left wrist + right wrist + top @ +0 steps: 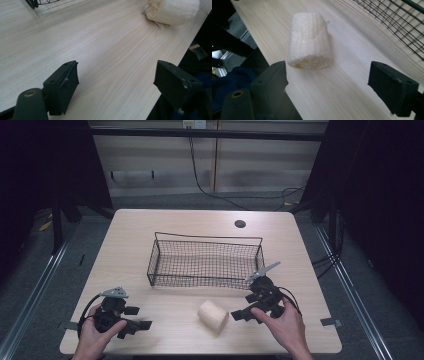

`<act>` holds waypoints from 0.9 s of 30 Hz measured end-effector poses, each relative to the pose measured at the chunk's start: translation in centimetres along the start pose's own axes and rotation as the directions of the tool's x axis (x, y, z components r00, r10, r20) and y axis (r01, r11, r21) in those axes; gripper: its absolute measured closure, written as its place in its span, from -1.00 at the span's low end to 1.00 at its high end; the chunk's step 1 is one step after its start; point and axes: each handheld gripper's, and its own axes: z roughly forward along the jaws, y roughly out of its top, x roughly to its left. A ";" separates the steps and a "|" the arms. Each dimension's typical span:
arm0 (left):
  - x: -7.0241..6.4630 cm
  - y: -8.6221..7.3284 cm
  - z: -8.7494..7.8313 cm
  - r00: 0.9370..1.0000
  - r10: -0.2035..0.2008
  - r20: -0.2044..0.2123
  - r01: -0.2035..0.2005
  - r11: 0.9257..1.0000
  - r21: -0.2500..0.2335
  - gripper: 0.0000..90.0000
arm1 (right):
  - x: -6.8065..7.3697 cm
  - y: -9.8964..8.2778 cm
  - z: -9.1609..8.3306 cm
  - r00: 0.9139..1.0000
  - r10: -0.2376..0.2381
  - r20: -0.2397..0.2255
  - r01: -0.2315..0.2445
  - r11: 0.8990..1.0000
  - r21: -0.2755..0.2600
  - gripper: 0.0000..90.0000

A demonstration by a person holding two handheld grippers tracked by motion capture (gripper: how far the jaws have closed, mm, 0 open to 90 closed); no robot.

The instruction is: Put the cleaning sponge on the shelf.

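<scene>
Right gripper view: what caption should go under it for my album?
The open right gripper points at a pale loofah sponge lying on the wooden table, beside a wire basket.

You are working at a light wood-grain table (150,227) with rounded corners and a dark round grommet hole (240,224) near its far edge. It stands on grey floor (395,285), with metal rails (37,280) running along both sides. Beyond it you face a pale panelled wall (160,165) with black cables (200,182) trailing down, flanked by dark curtains (385,180).
</scene>
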 end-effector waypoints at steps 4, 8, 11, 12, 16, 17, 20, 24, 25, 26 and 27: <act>0.0 0.0 0.0 1.000 0.004 -0.001 -0.004 1.000 -0.002 -0.58 | 0.2 1.0 0.2 1.000 -0.017 -0.009 0.017 1.000 0.020 -0.66; 0.0 0.0 0.0 1.000 0.002 0.001 -0.002 1.000 0.000 -0.58 | 0.4 1.8 0.3 0.999 -0.035 -0.011 0.035 0.999 0.026 -0.66; 0.0 0.0 0.0 1.000 0.000 -0.004 0.000 1.000 -0.006 -0.58 | 0.8 2.5 0.6 0.999 -0.047 -0.020 0.048 0.997 0.055 -0.66; 0.0 0.0 0.0 1.000 0.002 -0.002 -0.002 1.000 -0.002 -0.58 | 1.0 2.7 0.7 0.998 -0.051 -0.026 0.053 0.997 0.060 -0.66; 0.0 0.0 0.0 1.000 0.002 -0.001 -0.002 1.000 -0.002 -0.58 | 1.5 3.5 1.2 0.997 -0.065 -0.036 0.068 0.993 0.096 -0.63; 0.0 0.0 0.0 1.000 0.003 -0.001 -0.003 1.000 -0.001 -0.58 | 1.5 3.6 1.4 0.997 -0.076 -0.032 0.079 0.990 0.117 -0.62; 0.0 0.0 0.0 1.000 0.002 -0.004 -0.002 1.000 -0.005 -0.58 | 1.5 3.9 2.1 0.997 -0.071 -0.028 0.074 0.986 0.151 -0.61; 0.0 0.0 0.0 1.000 0.002 -0.002 -0.002 1.000 -0.004 -0.58 | 1.6 4.4 2.7 0.996 -0.075 -0.043 0.081 0.981 0.175 -0.64; 0.0 0.0 0.0 1.000 0.001 0.001 -0.001 1.000 -0.002 -0.58 | 1.7 4.5 2.9 0.996 -0.078 -0.049 0.086 0.980 0.177 -0.65; 0.0 0.0 0.0 1.000 0.002 0.001 -0.002 1.000 -0.001 -0.58 | 1.7 4.7 3.0 0.996 -0.076 -0.053 0.085 0.978 0.190 -0.66; 0.0 0.0 0.0 1.000 0.003 0.001 -0.003 1.000 -0.002 -0.58 | 1.8 4.8 3.2 0.995 -0.077 -0.055 0.087 0.976 0.198 -0.67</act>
